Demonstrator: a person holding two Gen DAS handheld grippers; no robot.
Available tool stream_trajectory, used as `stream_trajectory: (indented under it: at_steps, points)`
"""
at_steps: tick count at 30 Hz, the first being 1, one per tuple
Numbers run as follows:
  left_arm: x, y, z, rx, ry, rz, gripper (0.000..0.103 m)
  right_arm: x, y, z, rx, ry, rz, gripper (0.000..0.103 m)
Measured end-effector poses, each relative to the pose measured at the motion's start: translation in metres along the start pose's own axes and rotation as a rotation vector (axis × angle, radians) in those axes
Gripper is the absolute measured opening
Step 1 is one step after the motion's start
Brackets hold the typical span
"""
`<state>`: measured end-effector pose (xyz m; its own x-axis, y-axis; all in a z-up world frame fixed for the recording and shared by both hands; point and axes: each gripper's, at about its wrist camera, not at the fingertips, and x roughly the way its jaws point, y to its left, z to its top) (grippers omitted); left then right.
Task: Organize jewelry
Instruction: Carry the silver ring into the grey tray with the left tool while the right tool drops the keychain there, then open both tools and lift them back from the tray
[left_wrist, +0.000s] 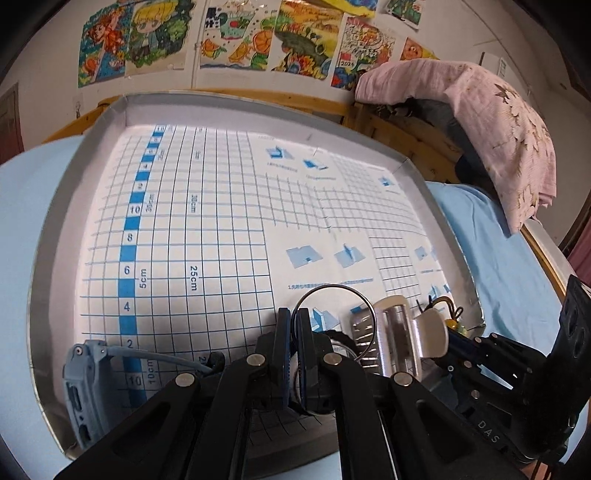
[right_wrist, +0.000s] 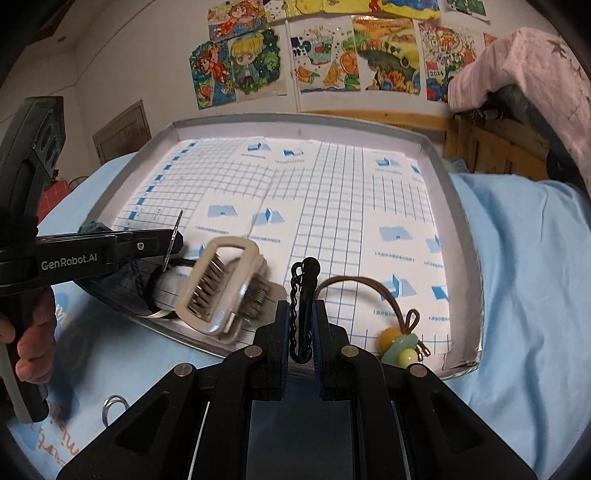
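Observation:
My left gripper (left_wrist: 291, 323) is shut on the edge of a thin metal hoop (left_wrist: 371, 306), held just above the near part of the foil tray (left_wrist: 55, 229). The right wrist view shows that gripper (right_wrist: 173, 240) from the side, with the hoop (right_wrist: 180, 221) edge-on. My right gripper (right_wrist: 301, 314) is shut on a black clip with a short chain (right_wrist: 306, 280), over the tray's near rim (right_wrist: 465, 229). A cream and silver claw clip (right_wrist: 221, 284) lies between the two grippers. A brown cord with yellow and green beads (right_wrist: 399, 347) lies to the right.
Gridded white and blue paper lines the tray, which rests on a light blue sheet (right_wrist: 524, 258). A blue-grey device with a cable (left_wrist: 81, 387) sits in the near left corner. A small metal ring (right_wrist: 114, 404) lies on the sheet outside the tray. A pink cloth (left_wrist: 498, 122) hangs at the back right.

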<state>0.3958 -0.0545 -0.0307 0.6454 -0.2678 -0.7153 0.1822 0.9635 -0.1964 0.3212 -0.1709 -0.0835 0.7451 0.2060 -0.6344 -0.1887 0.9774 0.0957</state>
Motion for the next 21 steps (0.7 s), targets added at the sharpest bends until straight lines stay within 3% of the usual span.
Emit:
stream_trajectory:
  at_steps: [14, 16, 18, 19, 21]
  points:
    - [-0.008, 0.005, -0.007, -0.010, -0.018, 0.005, 0.008, -0.011, -0.005, -0.004, 0.018, -0.048, -0.028, 0.011]
    - [-0.014, 0.006, -0.010, -0.013, -0.029, -0.004, 0.016, -0.017, -0.006, -0.003, 0.024, -0.073, -0.037, 0.015]
    - [-0.023, 0.004, -0.013, -0.011, -0.054, -0.016, 0.028, -0.025, -0.009, -0.003, 0.028, -0.100, -0.043, 0.030]
    - [-0.026, 0.003, -0.014, -0.009, -0.065, -0.019, 0.036, -0.029, -0.010, -0.002, 0.030, -0.115, -0.046, 0.036]
    - [-0.037, 0.000, -0.017, -0.006, -0.101, -0.021, 0.057, -0.039, -0.011, -0.002, 0.038, -0.144, -0.057, 0.036]
